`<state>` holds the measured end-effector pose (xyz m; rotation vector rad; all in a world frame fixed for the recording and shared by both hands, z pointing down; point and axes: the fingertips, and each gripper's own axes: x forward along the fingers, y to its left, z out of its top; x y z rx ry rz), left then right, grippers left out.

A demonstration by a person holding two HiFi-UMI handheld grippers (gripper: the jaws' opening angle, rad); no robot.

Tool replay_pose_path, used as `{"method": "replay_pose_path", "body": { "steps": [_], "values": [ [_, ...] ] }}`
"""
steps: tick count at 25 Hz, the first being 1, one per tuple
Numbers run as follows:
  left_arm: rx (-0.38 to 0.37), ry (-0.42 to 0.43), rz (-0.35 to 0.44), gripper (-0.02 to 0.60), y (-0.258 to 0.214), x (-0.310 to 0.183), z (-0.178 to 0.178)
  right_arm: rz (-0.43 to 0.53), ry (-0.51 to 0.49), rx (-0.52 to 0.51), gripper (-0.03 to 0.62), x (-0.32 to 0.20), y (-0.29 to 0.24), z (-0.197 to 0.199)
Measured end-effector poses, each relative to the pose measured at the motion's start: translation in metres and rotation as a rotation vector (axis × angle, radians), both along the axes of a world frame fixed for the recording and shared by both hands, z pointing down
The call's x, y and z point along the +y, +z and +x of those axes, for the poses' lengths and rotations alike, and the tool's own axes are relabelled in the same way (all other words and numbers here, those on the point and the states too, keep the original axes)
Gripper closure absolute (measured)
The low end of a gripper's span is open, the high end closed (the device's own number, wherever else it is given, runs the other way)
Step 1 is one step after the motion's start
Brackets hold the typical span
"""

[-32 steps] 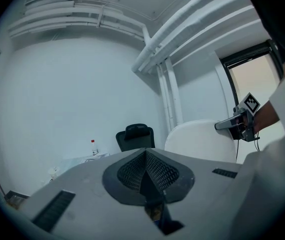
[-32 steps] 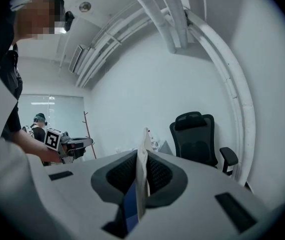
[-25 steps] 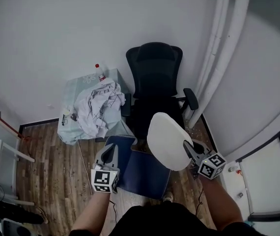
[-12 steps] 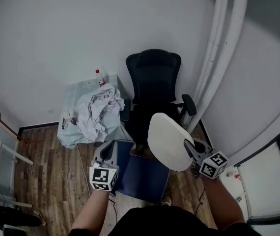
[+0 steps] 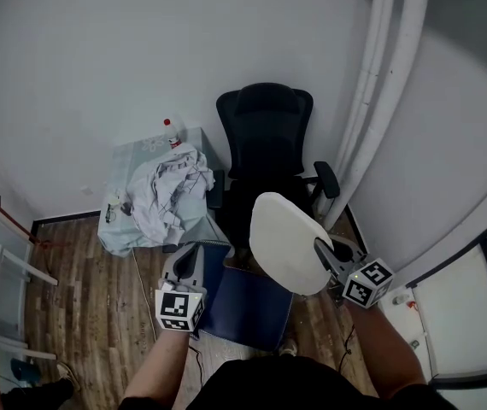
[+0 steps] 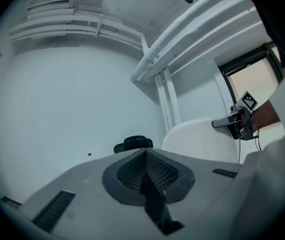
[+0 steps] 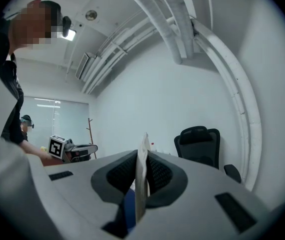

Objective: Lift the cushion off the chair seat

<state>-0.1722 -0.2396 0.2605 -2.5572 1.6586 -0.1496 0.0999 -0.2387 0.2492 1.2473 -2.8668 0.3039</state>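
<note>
above wooden floor (image 5: 90, 272), right fingers (image 7: 157, 175) pinch the white cushion (image 5: 282, 242); left fingers (image 6: 163, 174) closed, empty.

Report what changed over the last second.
The white cushion, clamped in the right gripper, edged slightly up toward the chair back; the bystander at lower left slid toward the picture's bottom edge. Nothing was grabbed or released. The left gripper, blue pad, chair and cloth heap stayed put.
</note>
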Motion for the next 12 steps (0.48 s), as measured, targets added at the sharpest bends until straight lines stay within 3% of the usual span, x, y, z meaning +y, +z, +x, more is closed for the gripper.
{"method": "replay_pose_path", "body": {
  "steps": [12],
  "values": [
    [-0.003,0.021,0.011,0.577,-0.004,-0.003,0.017,0.008,0.013,-0.009,0.556,0.006,-0.002,0.009]
  ]
}}
